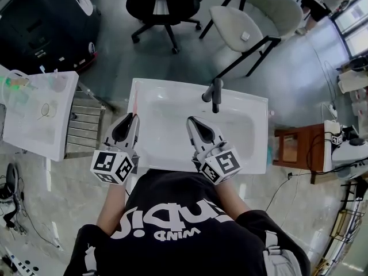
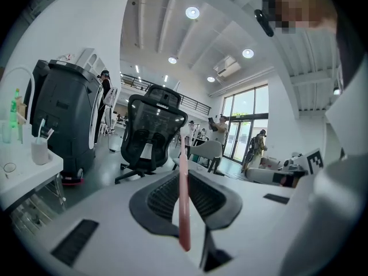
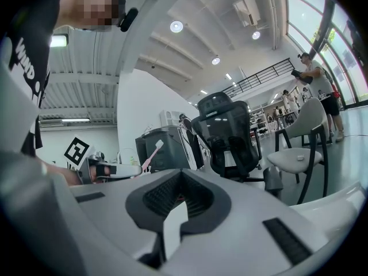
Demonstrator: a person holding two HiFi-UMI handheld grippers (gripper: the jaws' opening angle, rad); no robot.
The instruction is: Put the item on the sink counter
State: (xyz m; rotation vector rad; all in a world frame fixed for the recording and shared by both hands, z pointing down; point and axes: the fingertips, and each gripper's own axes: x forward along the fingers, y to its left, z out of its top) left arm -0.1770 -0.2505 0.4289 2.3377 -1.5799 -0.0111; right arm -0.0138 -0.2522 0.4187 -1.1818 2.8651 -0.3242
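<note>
Overhead head view; level gripper views sharing black chair (image 2: 152, 128)

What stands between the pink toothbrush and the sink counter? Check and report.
Nothing visible does. The left gripper is shut on the pink toothbrush right at the left edge of the sink counter, and the rim there is bare. The faucet stands at the back rim, well off to the right.
</note>
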